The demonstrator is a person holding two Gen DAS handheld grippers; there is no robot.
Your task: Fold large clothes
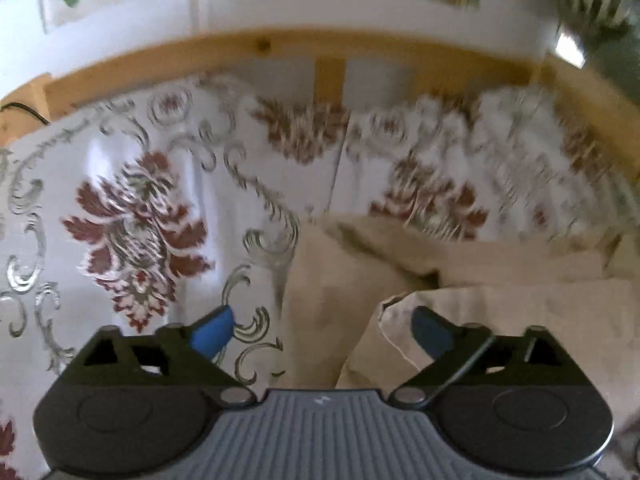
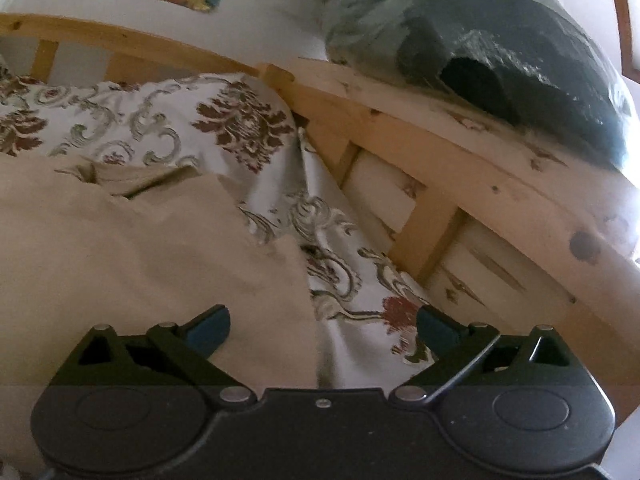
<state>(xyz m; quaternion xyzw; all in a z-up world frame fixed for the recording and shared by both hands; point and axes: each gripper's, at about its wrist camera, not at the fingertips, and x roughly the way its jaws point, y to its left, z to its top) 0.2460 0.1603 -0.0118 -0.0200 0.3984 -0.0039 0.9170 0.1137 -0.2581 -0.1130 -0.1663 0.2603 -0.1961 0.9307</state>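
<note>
Spreading both tongs wide, we hold nothing: our left gripper [image 1: 322,330] and right gripper [image 2: 323,326] hang at lower centre, over the beige garment [image 1: 460,280]. It lies rumpled and partly folded on the floral bedspread [image 1: 132,208], lower right in the left view.

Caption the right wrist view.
Open right gripper above the edge of beige garment on floral bedspread, beside wooden bed frame.
</note>
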